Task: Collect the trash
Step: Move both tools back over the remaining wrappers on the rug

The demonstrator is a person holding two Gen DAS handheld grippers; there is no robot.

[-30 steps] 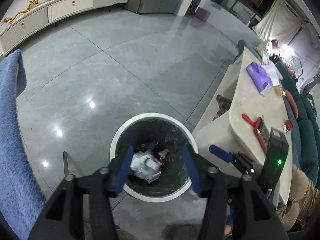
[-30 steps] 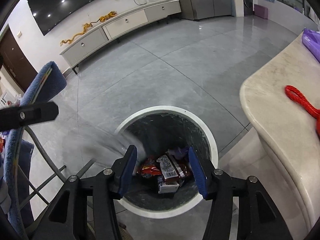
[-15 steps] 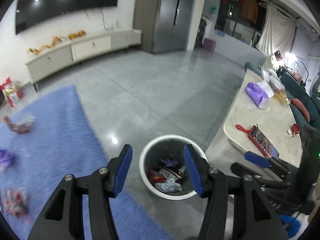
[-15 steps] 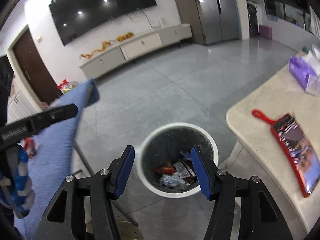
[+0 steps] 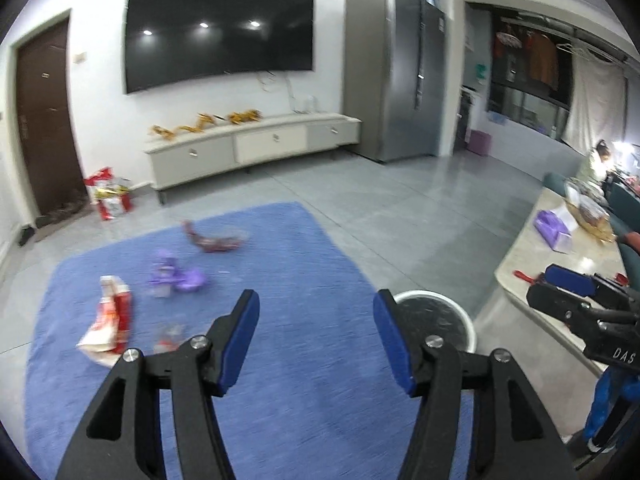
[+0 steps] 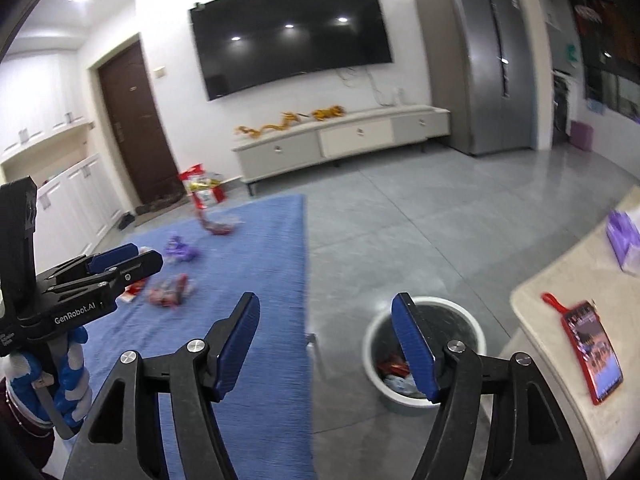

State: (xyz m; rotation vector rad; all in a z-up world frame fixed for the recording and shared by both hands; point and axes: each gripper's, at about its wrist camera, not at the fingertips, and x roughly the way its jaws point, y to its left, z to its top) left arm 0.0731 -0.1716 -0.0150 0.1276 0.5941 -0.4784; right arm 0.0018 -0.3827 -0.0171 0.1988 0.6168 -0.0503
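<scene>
The trash lies scattered on a blue cloth: a red and white wrapper at the near left, a purple wrapper a little farther in, a dark red wrapper toward the far edge, and a small blurred red and clear piece just right of the red and white one. To the right of the cloth, on the grey floor, stands a white bin with a dark liner, and the right wrist view shows red and pale wrappers already lying in its bottom. The left gripper hangs over the near part of the cloth with its jaws wide apart and nothing between them. The right gripper is also spread wide and empty, its right finger crossing in front of the bin. Right of the bin is a pale counter carrying a red-cased phone and a purple tissue pack. Along the far wall are a low white cabinet, a large dark television above it, a steel fridge to the right and a brown door to the left.
</scene>
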